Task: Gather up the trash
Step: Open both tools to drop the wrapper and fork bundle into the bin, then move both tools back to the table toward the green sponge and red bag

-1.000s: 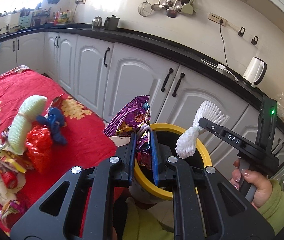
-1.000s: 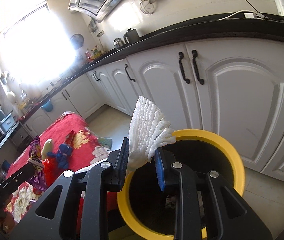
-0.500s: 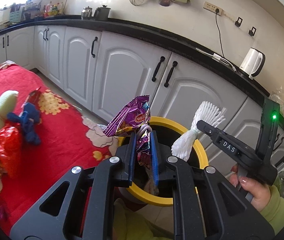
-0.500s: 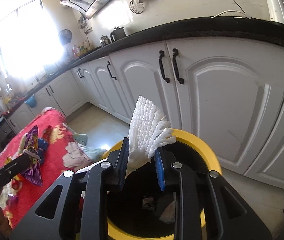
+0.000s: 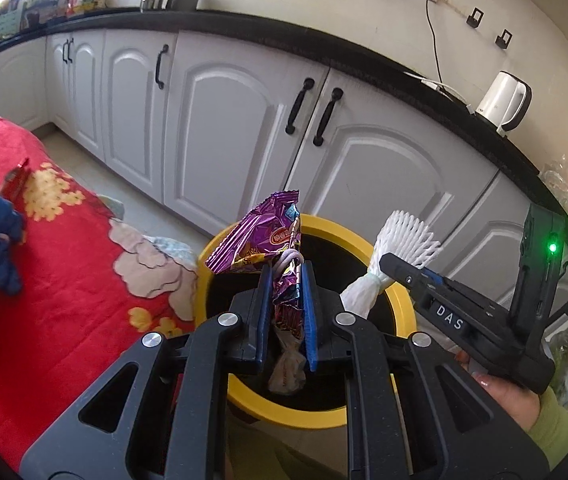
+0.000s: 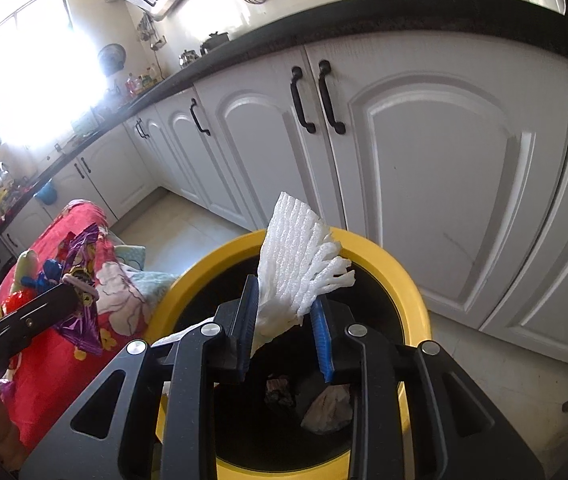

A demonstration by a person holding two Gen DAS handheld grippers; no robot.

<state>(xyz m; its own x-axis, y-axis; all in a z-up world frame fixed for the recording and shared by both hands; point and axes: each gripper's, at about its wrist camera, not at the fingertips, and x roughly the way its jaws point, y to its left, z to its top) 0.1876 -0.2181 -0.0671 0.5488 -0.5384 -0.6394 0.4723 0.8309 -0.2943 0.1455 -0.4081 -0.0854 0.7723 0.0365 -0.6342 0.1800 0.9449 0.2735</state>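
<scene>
A yellow-rimmed black trash bin (image 5: pixel 308 416) stands on the floor by the table. My left gripper (image 5: pixel 286 276) is shut on a purple snack wrapper (image 5: pixel 260 236), held over the bin's near left rim. My right gripper (image 6: pixel 284 308) is shut on a white foam net (image 6: pixel 300 256) above the bin's mouth (image 6: pixel 396 272). The left wrist view shows the foam net (image 5: pixel 404 236) sticking up from the right gripper (image 5: pixel 384 264) over the bin's right side. Crumpled trash (image 6: pixel 324 400) lies on the bin's bottom. In the right wrist view, the wrapper (image 6: pixel 84 328) hangs at the left.
A table with a red floral cloth (image 5: pixel 64 280) is left of the bin, with a blue rag (image 5: pixel 2 220) and other litter on it. White cabinets (image 5: pixel 224 120) run behind the bin. A hand in a green sleeve (image 5: pixel 504 392) holds the right gripper.
Both grippers have sunk toward the bin, and the left one has moved off the table to over the bin. Wrapper and foam net remain clamped.
</scene>
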